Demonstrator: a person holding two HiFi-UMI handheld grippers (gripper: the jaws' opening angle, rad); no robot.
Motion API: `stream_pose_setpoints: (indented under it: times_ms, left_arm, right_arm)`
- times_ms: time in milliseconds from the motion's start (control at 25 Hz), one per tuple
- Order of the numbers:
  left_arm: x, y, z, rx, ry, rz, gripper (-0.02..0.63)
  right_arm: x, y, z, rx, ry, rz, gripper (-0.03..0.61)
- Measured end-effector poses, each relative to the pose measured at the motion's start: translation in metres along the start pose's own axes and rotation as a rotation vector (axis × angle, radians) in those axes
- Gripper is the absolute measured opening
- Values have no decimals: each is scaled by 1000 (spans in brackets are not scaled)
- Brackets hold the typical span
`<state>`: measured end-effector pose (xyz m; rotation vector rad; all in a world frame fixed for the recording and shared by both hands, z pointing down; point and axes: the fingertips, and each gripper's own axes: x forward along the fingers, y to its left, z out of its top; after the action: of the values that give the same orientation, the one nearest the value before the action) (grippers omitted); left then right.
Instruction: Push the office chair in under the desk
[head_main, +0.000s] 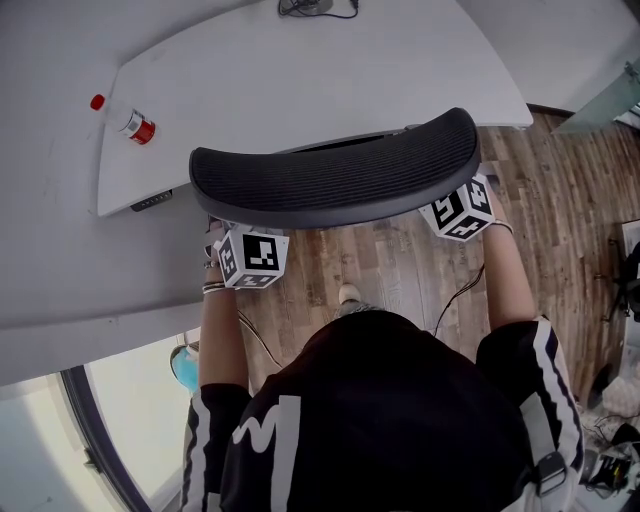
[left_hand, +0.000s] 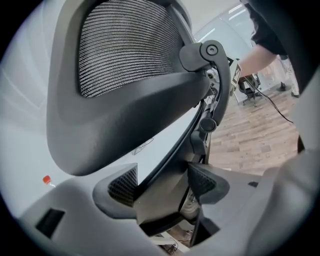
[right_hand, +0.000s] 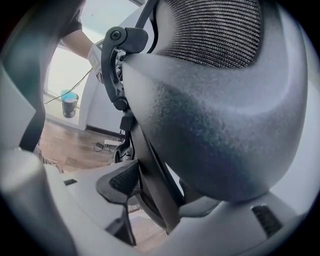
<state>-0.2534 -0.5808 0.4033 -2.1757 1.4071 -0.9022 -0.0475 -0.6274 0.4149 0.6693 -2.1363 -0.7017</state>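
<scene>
From above, the dark grey office chair (head_main: 335, 175) shows as a curved top edge lying over the near edge of the white desk (head_main: 300, 70). My left gripper (head_main: 250, 255) is just behind the chair's left end. The right gripper (head_main: 460, 210) is behind its right end. In the left gripper view the jaws (left_hand: 162, 185) hold the edge of the chair's back frame (left_hand: 167, 200), which fills the gap below the mesh back (left_hand: 125, 45). In the right gripper view the jaws (right_hand: 157, 187) likewise hold a frame strut (right_hand: 150, 165).
A red-capped bottle (head_main: 137, 126) and a loose red cap (head_main: 97, 101) lie on the desk's left part. A second white surface (head_main: 60, 300) runs along my left. A blue bin (head_main: 185, 368) stands on the wooden floor, and a cable (head_main: 455, 295) trails there.
</scene>
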Motion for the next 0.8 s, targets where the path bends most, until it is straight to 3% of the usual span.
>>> stream_pose_setpoints:
  times_ms: [640,800]
  left_arm:
    - [5,-2,2,-1,6,14,316]
    - [4,-5,4,-4,12,20,318]
  right_arm:
    - [4,-5,-5,-17,-10,18,261]
    - [2,-6,-8,-31,-8,-29,270]
